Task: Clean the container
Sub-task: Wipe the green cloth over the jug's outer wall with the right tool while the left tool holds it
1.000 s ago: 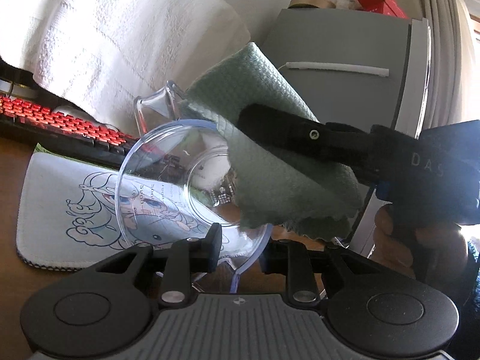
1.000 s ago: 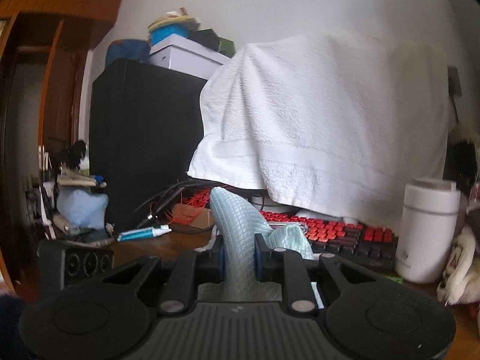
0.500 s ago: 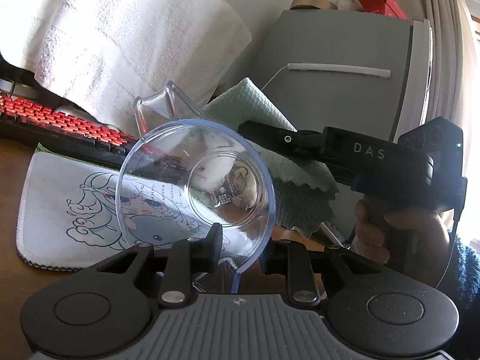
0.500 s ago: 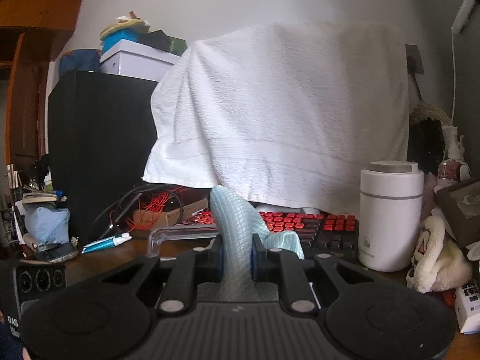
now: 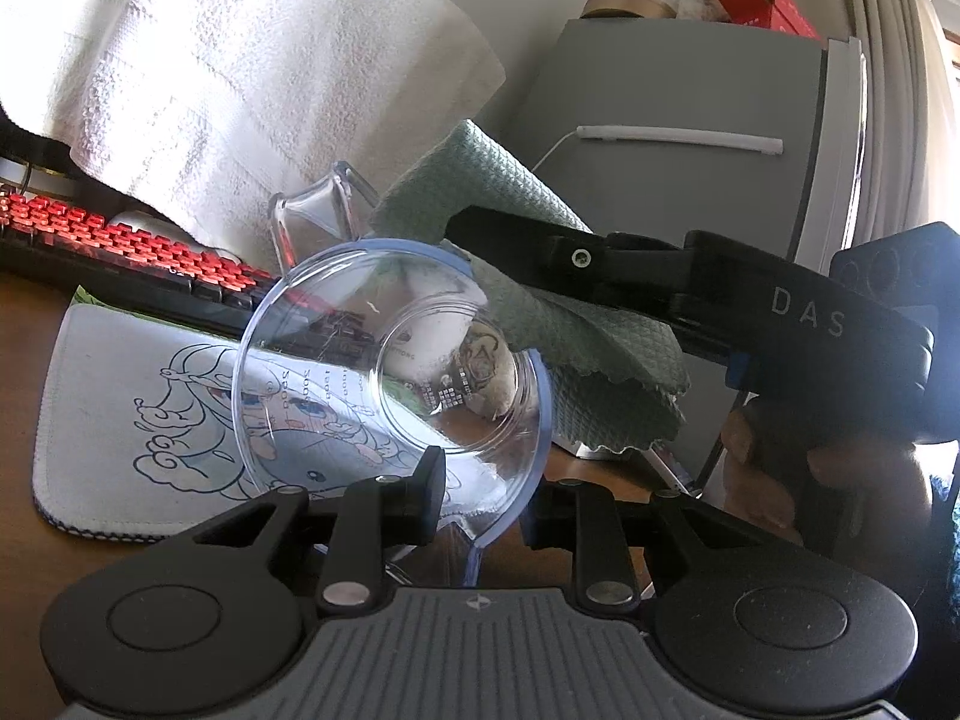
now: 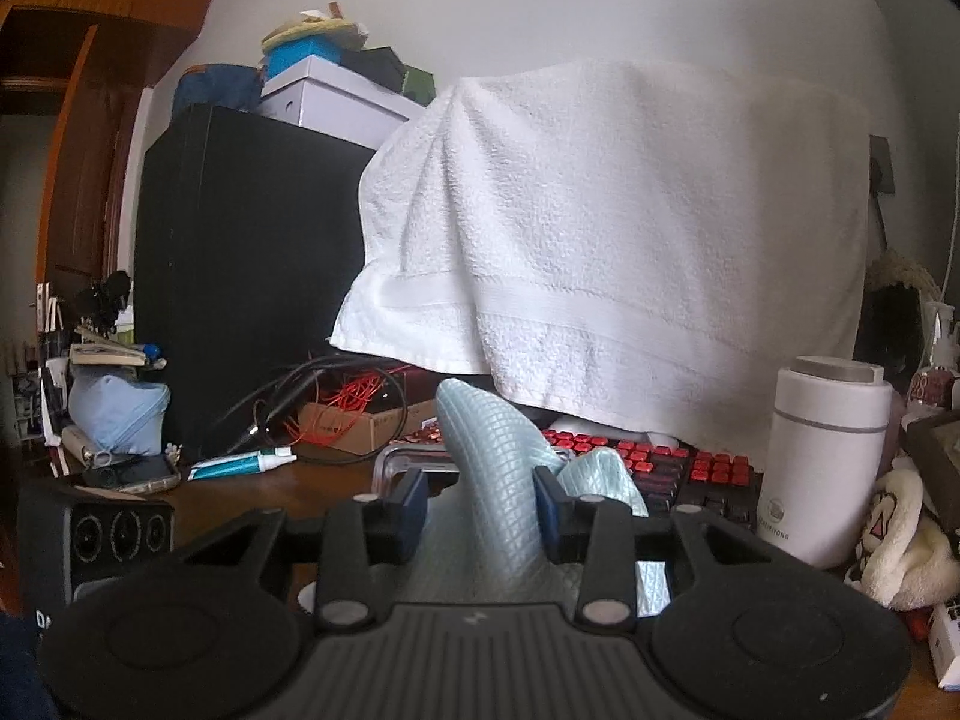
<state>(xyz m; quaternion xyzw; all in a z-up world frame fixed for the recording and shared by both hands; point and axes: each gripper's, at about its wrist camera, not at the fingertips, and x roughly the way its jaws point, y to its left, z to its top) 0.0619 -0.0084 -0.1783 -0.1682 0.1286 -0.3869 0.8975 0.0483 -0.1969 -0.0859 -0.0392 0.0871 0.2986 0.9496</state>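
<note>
Over the desk (image 5: 24,360), in the left wrist view, the left gripper (image 5: 480,498) holds a clear plastic measuring jug (image 5: 390,372) tipped on its side, mouth toward the camera. Its jaws are clamped on the jug's handle at the lower rim. The jug's spout (image 5: 318,216) points up and away. Printed scale marks show on the inner wall. Behind the jug's right edge hangs a green cloth (image 5: 576,324), draped over the long black fingers of the right gripper (image 5: 480,228), which reaches in from the right; a hand (image 5: 828,474) grips its body. The cloth lies against the jug's far rim. Below the jug sits a white mat with a blue cartoon drawing (image 5: 156,420), and behind it a keyboard with red keys (image 5: 120,240). A white towel (image 5: 210,78) hangs over something at the back, and a grey cabinet (image 5: 678,180) stands on the right.

From the right wrist view, the right gripper (image 6: 480,498) has its jaws set apart, with the cloth (image 6: 492,462) standing up between them and touching the right pad; whether the left pad touches it I cannot tell. Part of the jug's clear spout (image 6: 402,462) shows just past the left finger. Beyond lie the keyboard (image 6: 660,462), the towel (image 6: 630,228), a white cylindrical canister (image 6: 822,456) on the right, a tube (image 6: 240,462) on the desk, and a black cabinet (image 6: 240,276).
</note>
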